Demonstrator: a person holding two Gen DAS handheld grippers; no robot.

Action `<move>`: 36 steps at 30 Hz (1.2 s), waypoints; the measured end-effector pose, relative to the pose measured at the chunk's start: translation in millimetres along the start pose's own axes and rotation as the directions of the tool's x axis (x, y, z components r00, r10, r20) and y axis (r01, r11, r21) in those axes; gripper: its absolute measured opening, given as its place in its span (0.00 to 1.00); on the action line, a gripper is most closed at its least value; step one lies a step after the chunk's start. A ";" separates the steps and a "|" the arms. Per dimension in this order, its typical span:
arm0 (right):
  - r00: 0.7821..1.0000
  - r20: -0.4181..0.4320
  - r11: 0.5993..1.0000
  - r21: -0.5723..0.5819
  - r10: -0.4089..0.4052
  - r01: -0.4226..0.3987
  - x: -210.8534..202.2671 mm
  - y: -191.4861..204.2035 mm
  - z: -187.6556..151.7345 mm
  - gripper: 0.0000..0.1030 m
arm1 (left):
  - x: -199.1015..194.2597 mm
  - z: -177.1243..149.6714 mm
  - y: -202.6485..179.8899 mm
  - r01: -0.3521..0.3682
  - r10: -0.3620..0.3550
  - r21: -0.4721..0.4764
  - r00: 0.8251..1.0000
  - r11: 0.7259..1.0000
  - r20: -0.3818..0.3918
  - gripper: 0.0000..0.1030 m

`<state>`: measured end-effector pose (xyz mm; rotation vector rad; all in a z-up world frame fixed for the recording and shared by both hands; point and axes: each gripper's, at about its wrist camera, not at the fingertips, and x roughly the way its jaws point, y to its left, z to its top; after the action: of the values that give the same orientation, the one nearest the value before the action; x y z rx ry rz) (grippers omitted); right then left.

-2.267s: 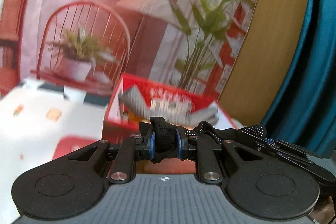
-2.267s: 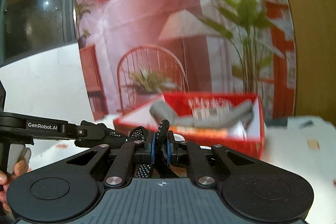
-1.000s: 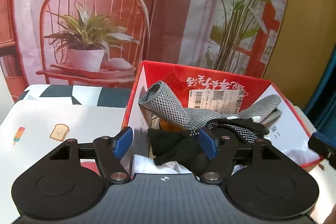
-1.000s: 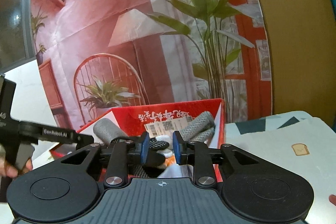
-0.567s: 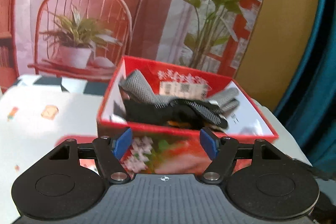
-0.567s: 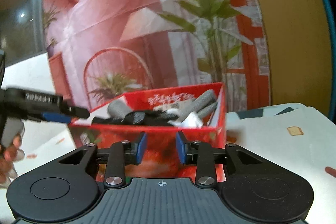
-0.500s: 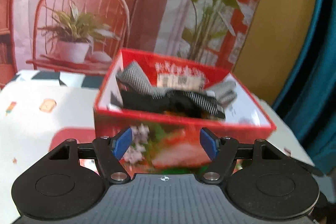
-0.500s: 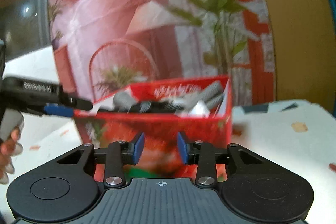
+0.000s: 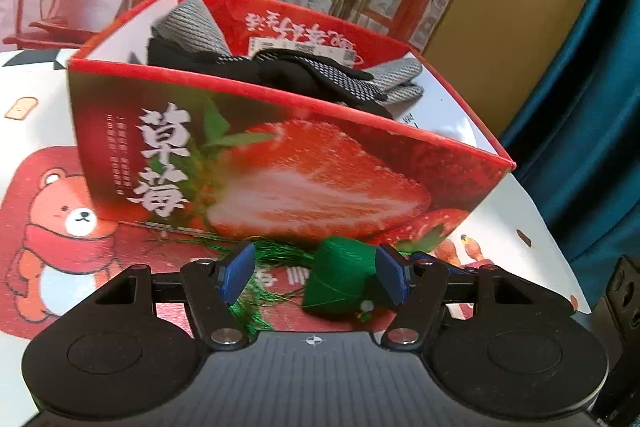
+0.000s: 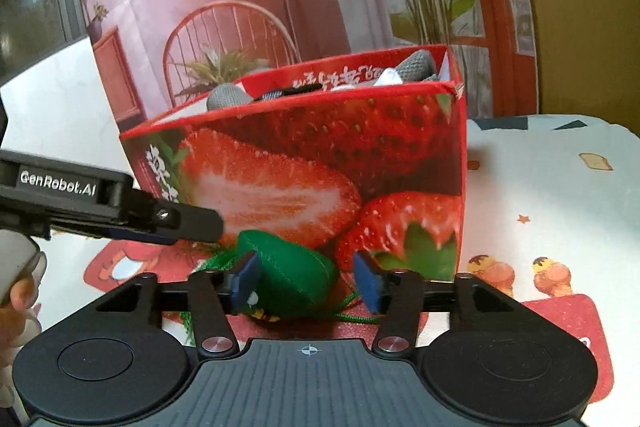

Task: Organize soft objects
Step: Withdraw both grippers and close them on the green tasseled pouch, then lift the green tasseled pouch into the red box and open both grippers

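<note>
Left wrist view: a red bear [image 9: 72,227] is printed on the mat [image 9: 36,131] at left. Next, the red box [image 9: 280,163] bears white characters "草莓" beside a cut strawberry; upside-down writing and a white label [image 9: 304,49] on its far inner wall are too blurred to read. Grey mesh cloth [image 9: 188,23] and black dotted gloves [image 9: 288,71] lie inside, partly hidden by the near wall. Near the box, a green pouch [image 9: 340,275] with tassel threads lies on the mat inside the left gripper [image 9: 316,273], jaws wide and just closing; the right pad looks to touch it, the left stands clear.

Right wrist view: "GenRobot.AI" reads on the left gripper's side [image 10: 58,183]. The right gripper [image 10: 306,287] straddles the pouch [image 10: 288,279], jaws medium-wide and just opening; its left pad overlaps the pouch, contact unclear.
</note>
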<state>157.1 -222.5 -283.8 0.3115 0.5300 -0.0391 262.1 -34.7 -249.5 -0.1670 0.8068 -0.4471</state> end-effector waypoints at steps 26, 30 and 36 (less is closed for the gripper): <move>0.988 -0.083 0.985 -0.103 0.127 -0.136 8.1 15.8 1.4 0.47 | 5.3 -16.2 -3.2 0.046 -0.051 -0.146 0.998 0.988 -0.024 0.54; 0.992 -0.049 0.981 -0.147 0.119 -0.125 -6.8 28.6 2.8 0.47 | -16.5 -19.1 -6.2 0.046 -0.044 -0.166 0.999 0.985 0.017 0.54; 0.993 0.021 0.965 -0.237 0.116 -0.108 -29.6 53.1 21.3 0.47 | -54.8 -10.3 -10.4 0.078 -0.055 -0.167 0.989 0.983 0.134 0.54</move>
<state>148.2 -179.6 -236.5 0.1076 0.4765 0.1276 218.1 -19.3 -217.2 -0.3811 0.7138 -0.4249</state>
